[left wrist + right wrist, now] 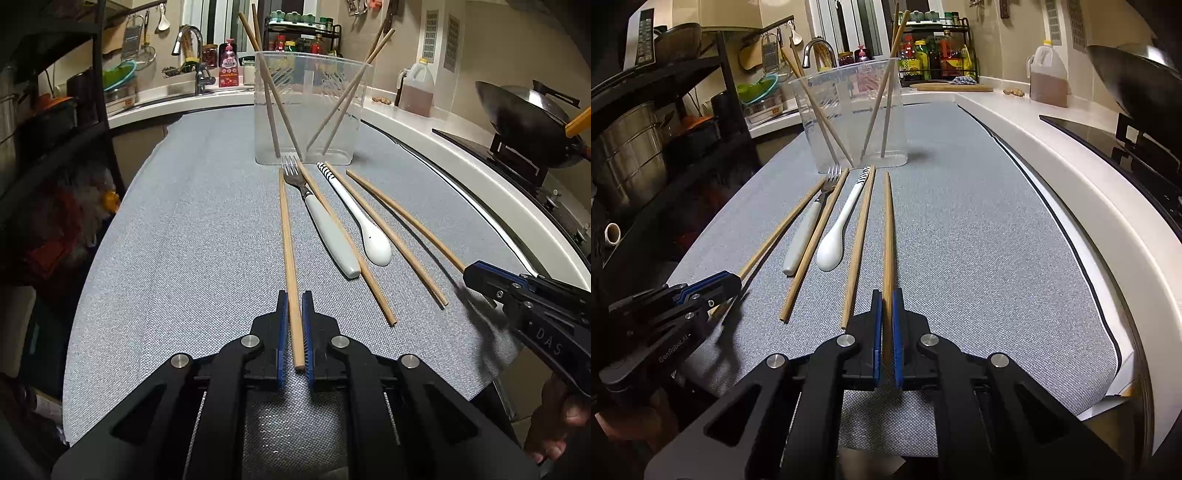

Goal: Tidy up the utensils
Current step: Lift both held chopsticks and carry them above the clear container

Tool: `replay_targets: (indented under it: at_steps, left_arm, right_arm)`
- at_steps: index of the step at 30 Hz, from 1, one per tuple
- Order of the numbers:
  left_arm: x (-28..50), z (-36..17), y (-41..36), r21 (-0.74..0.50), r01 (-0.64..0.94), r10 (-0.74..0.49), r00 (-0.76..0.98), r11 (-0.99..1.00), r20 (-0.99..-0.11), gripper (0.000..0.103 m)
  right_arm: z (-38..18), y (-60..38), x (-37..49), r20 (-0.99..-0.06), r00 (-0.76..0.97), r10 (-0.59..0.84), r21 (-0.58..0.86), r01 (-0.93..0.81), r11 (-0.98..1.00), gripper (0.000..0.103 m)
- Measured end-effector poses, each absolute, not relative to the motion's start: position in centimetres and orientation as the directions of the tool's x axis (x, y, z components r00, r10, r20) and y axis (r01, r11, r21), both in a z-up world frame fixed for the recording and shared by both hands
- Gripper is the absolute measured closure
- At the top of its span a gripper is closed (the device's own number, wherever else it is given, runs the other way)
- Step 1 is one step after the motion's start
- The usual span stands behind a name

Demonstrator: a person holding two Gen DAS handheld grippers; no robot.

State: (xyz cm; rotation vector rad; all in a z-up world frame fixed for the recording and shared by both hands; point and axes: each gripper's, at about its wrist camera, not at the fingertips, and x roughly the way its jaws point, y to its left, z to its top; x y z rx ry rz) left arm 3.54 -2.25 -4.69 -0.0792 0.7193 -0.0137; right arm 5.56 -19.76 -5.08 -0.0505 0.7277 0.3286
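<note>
While a grey mat covers most of the worktop, a white counter curves round its right side, bearing a wok and an oil jug; a sink tap and a spice rack stand behind. At the mat's far end a clear bin holds four chopsticks leaning against its walls, their tops cut off by the picture edge. Just before it lie a fork, a spoon and loose chopsticks, side by side, partly touching. The left gripper is clenched on the near end of the leftmost chopstick, which runs straight away from it along the mat. The right gripper is likewise clamped on the rightmost chopstick; whether either stick is lifted is hard to tell. A hand shows dimly below the right gripper.
</note>
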Motion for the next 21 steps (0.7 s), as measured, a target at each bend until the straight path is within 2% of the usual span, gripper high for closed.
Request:
replay_targets:
  at_steps: [21]
  left_arm:
    - [1.8, -2.5, -1.7, -0.088, -0.012, -0.044, 0.795, 0.996, -0.605, 0.096]
  right_arm:
    - [-1.9, -20.4, 3.4, -0.593, 0.746, 0.301, 0.065, -0.329, 0.942, 0.097]
